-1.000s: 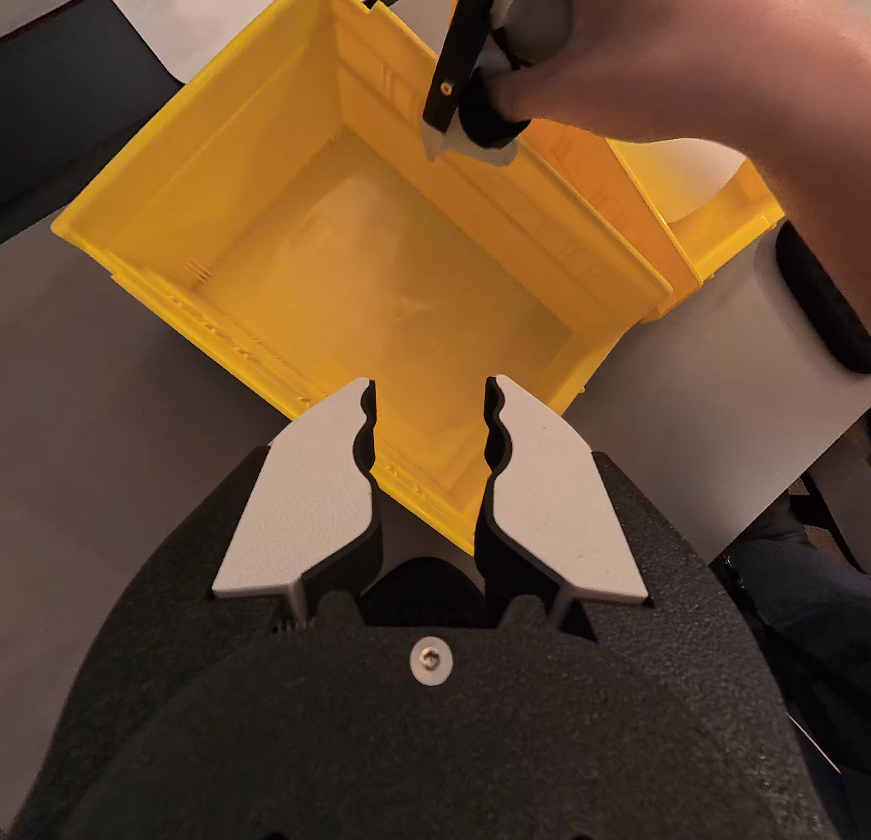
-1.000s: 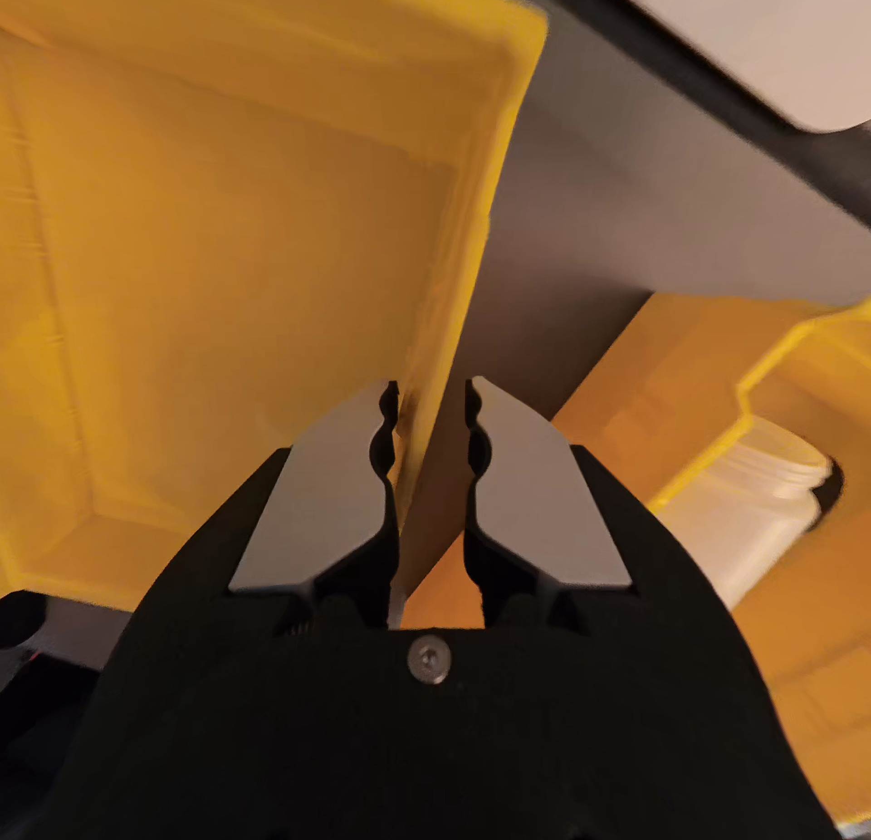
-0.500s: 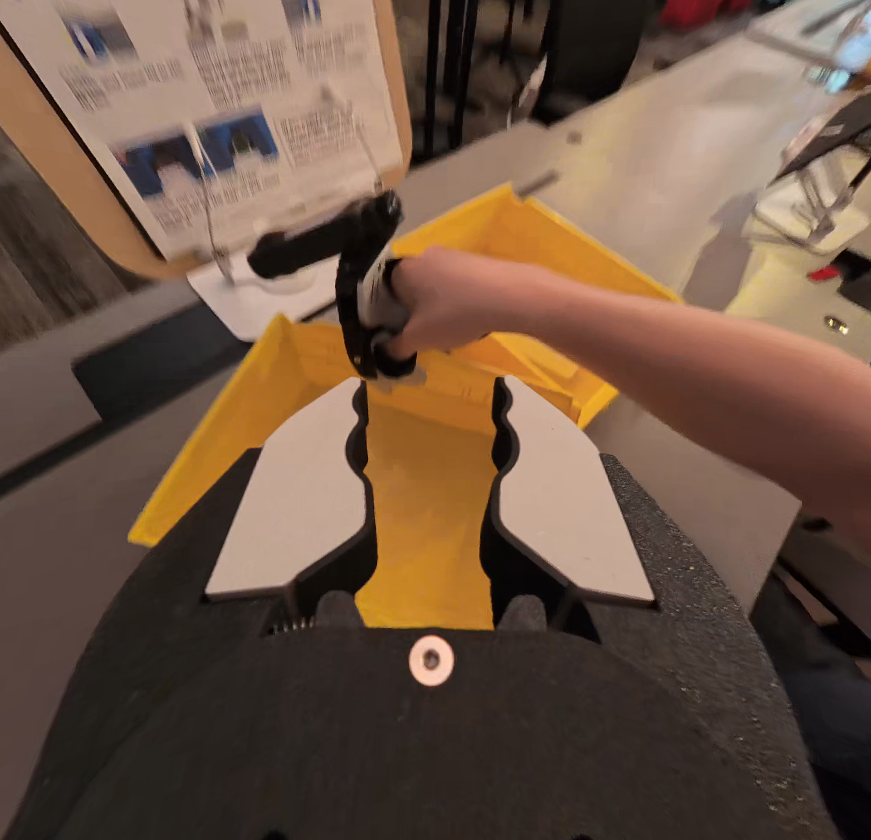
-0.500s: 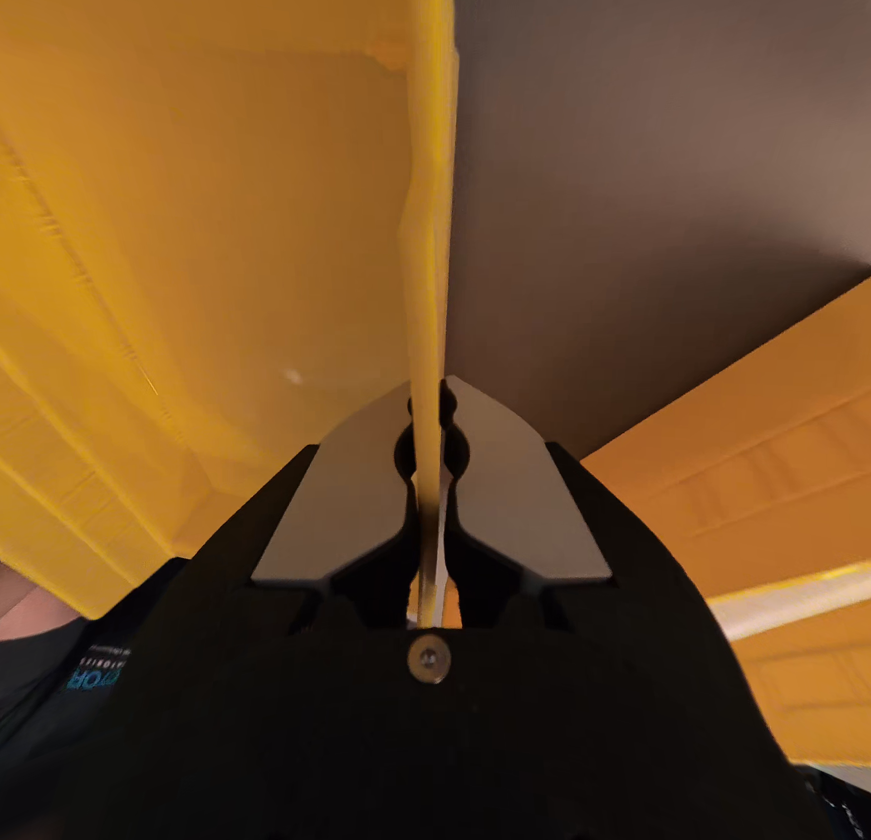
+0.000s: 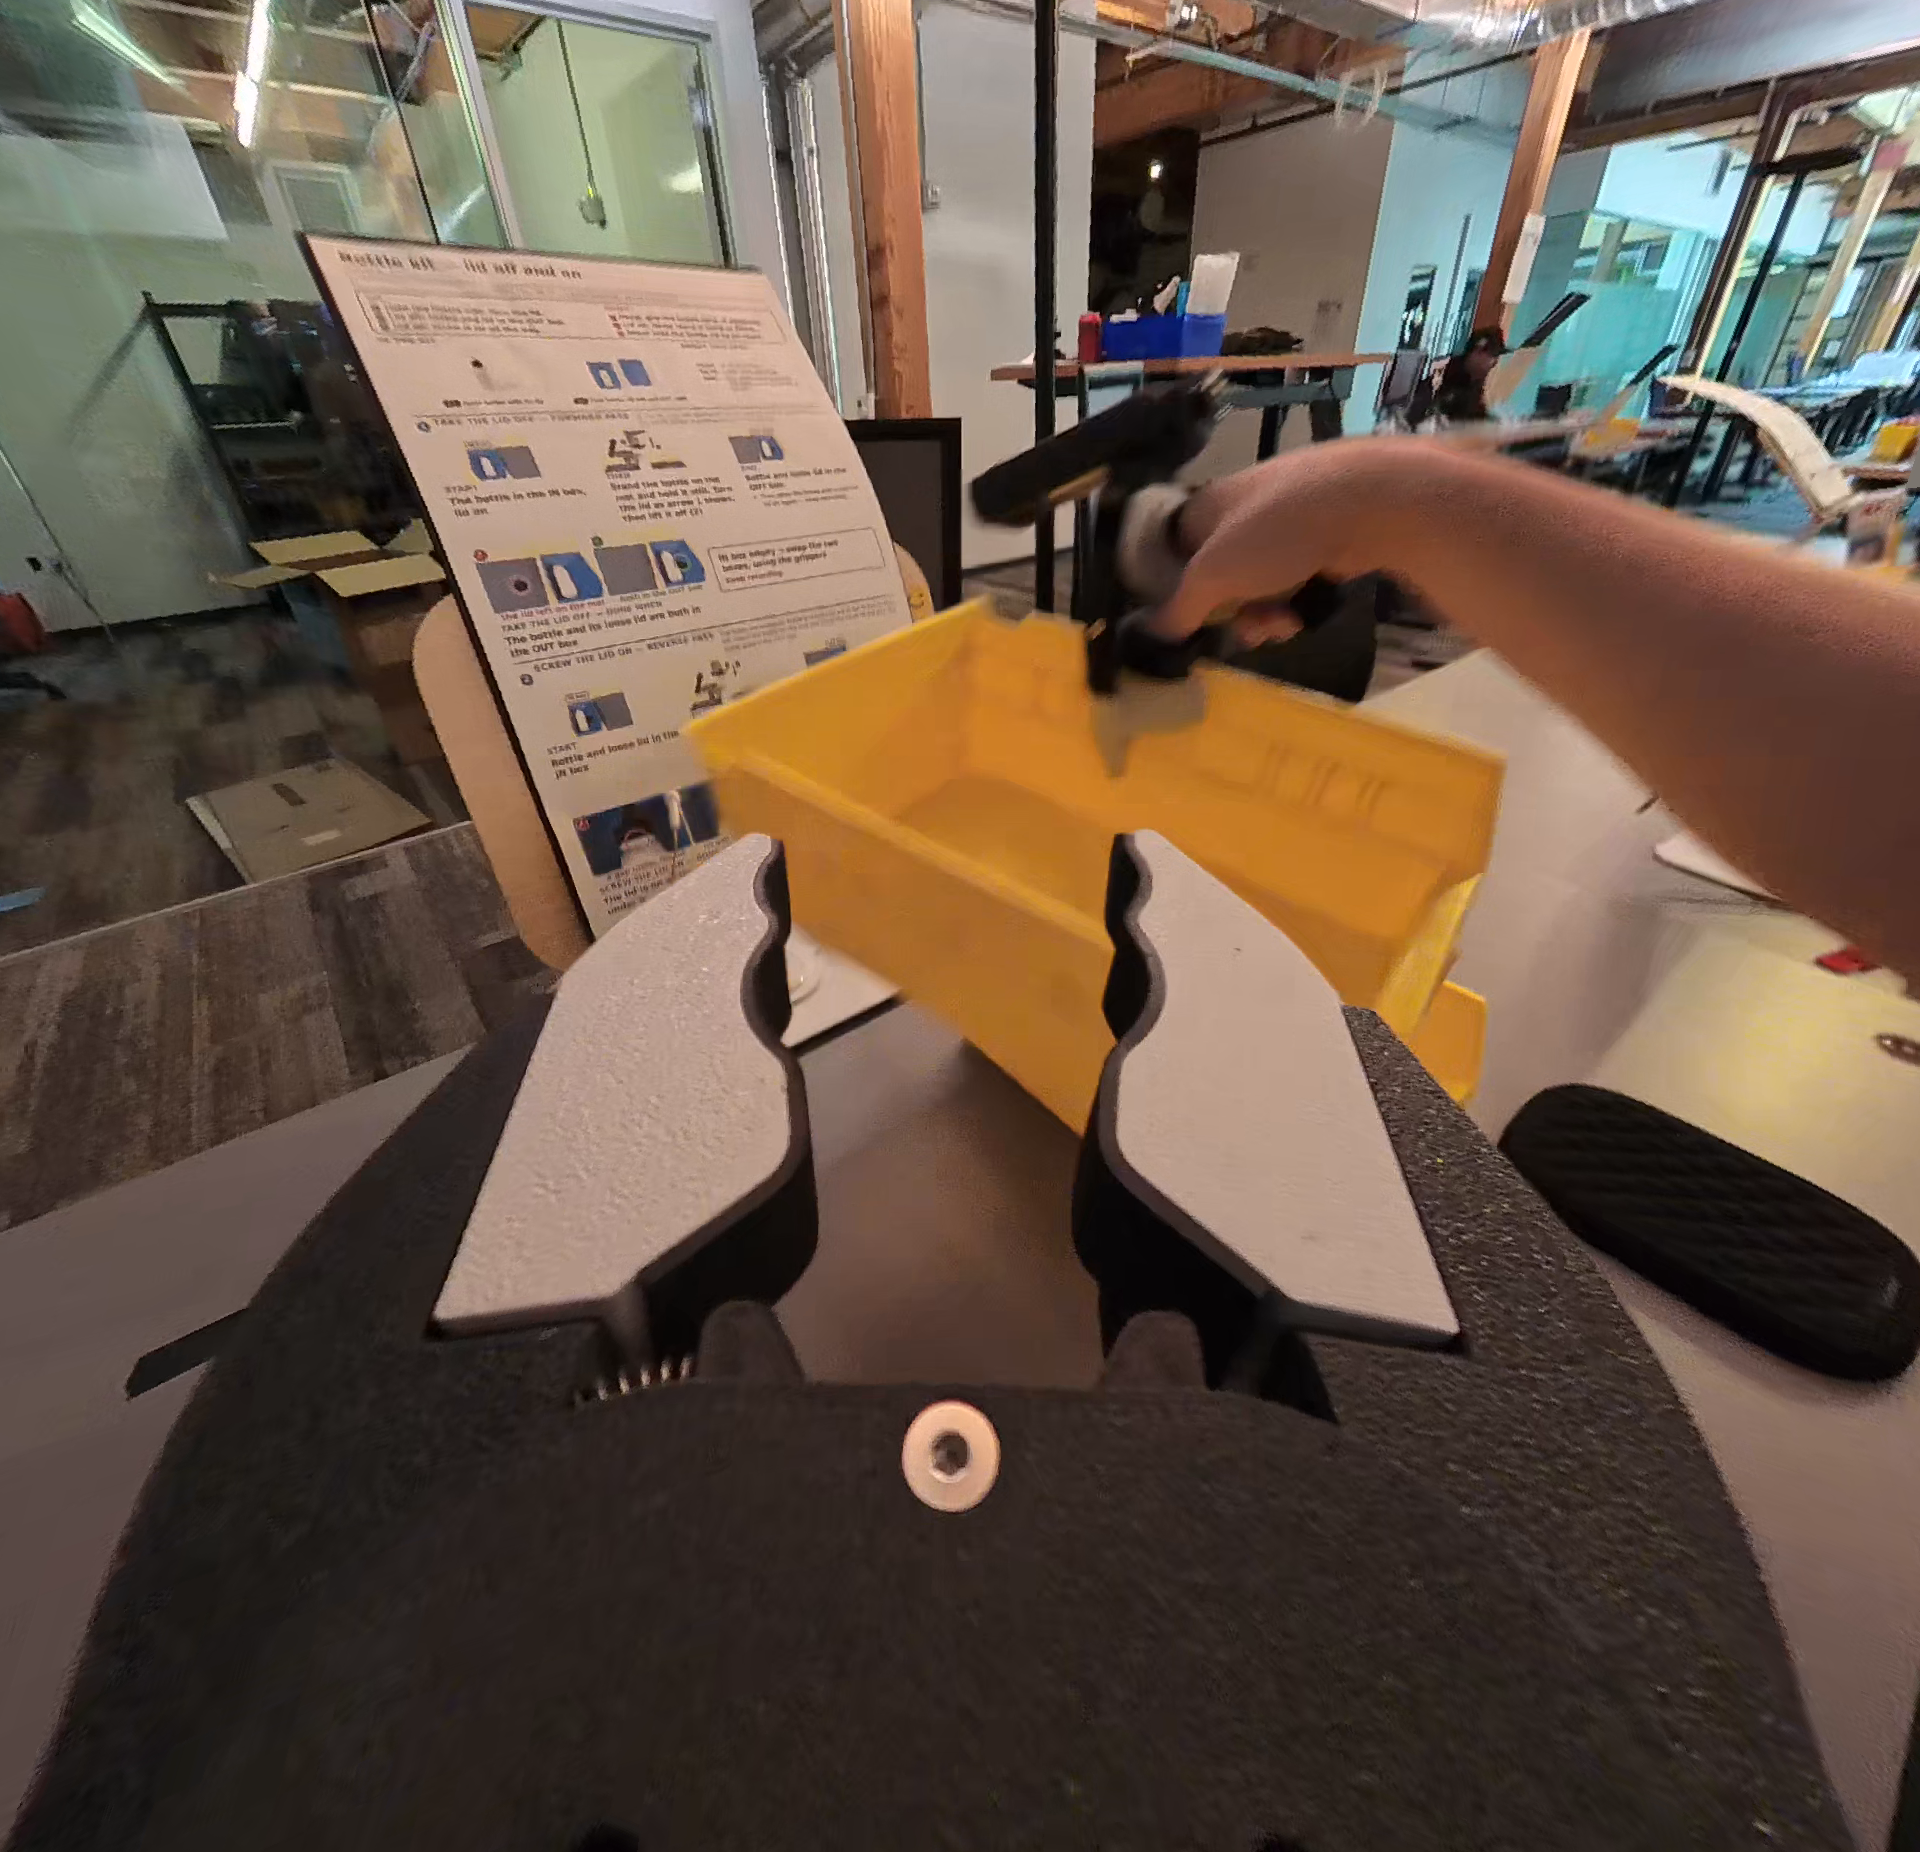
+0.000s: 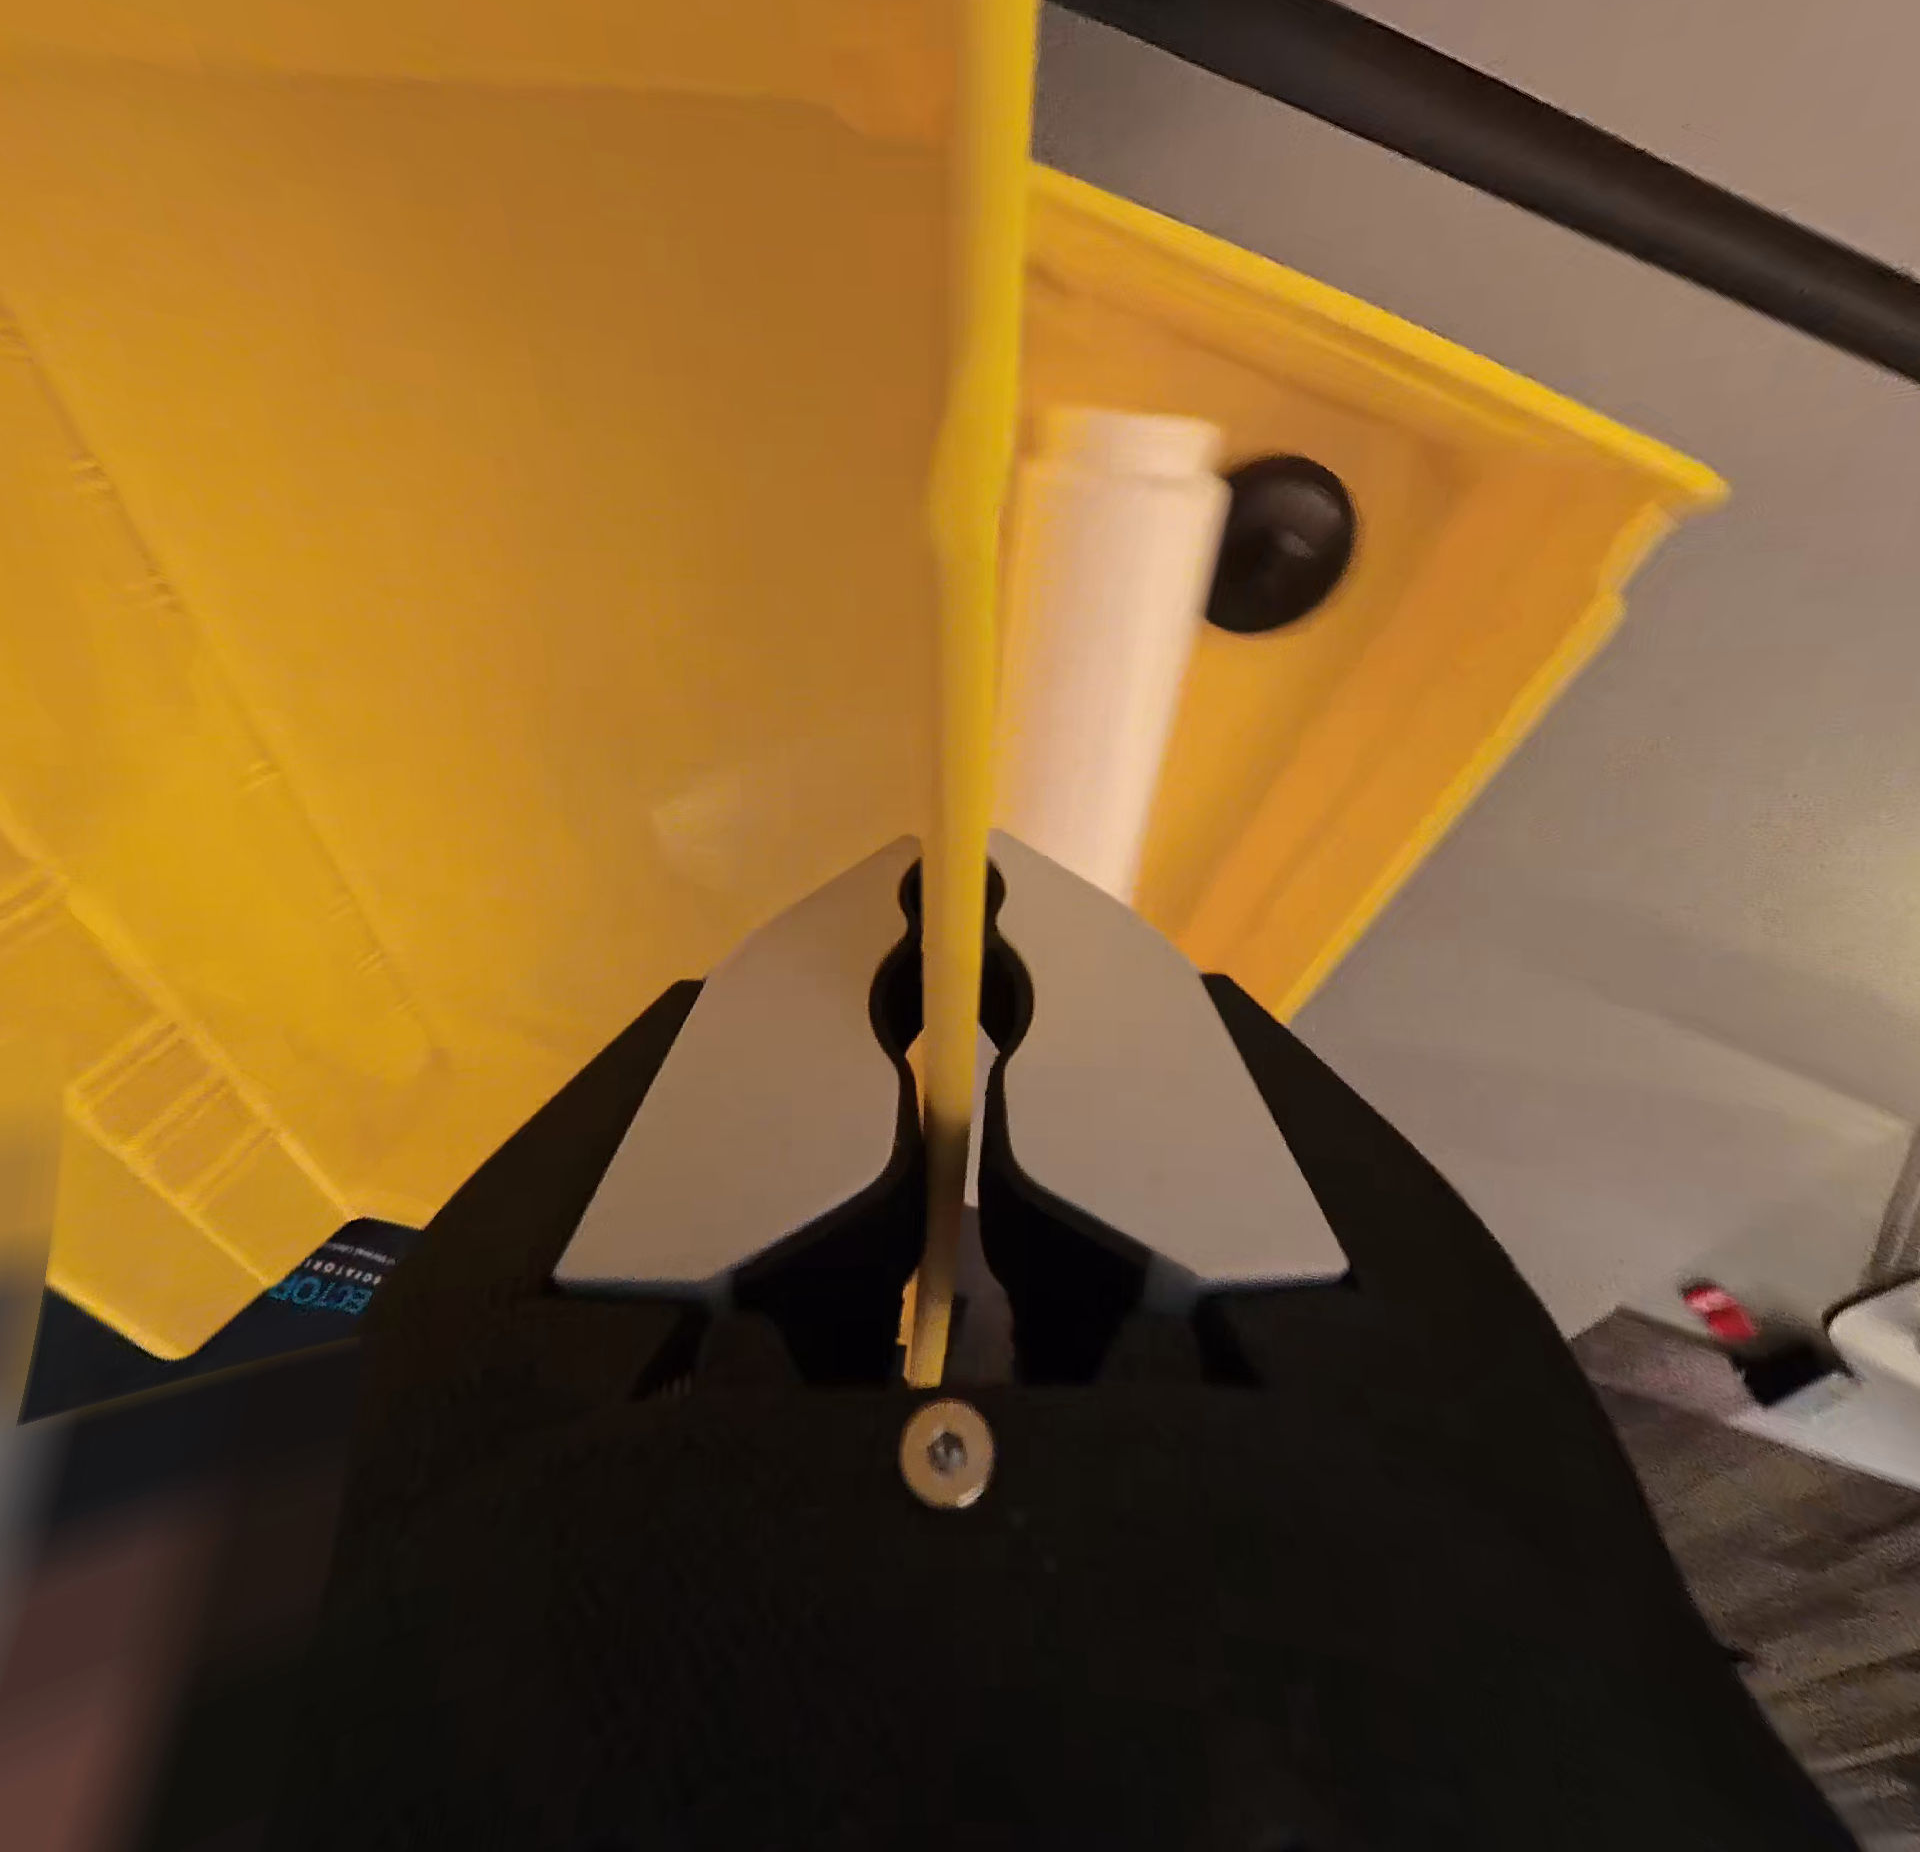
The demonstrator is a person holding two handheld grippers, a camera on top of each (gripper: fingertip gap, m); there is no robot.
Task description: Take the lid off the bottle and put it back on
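My right gripper [image 6: 954, 857] is shut on the wall of an empty yellow bin [image 6: 468, 555] and holds it lifted and tilted. In the left wrist view the same bin [image 5: 1039, 867] hangs above the table from that gripper [image 5: 1138, 722], held by a person's hand. Below it, a second yellow bin [image 6: 1455, 514] holds a white bottle [image 6: 1101, 639] lying on its side with no lid on, and a black lid [image 6: 1283, 545] beside its mouth. My left gripper [image 5: 945, 867] is open and empty, in front of the lifted bin.
A white instruction board [image 5: 623, 555] stands at the table's far left edge. A black oval pad [image 5: 1704, 1231] lies on the grey table [image 5: 935, 1179] at the right. The second bin's edge [image 5: 1449, 1033] shows under the lifted one. Across from one pair of fingers to the other is roughly 35 cm.
My right gripper closed on the bin wall and lifted the empty bin off the table, tilting it. My left gripper pulled back and tipped up to a more level view.
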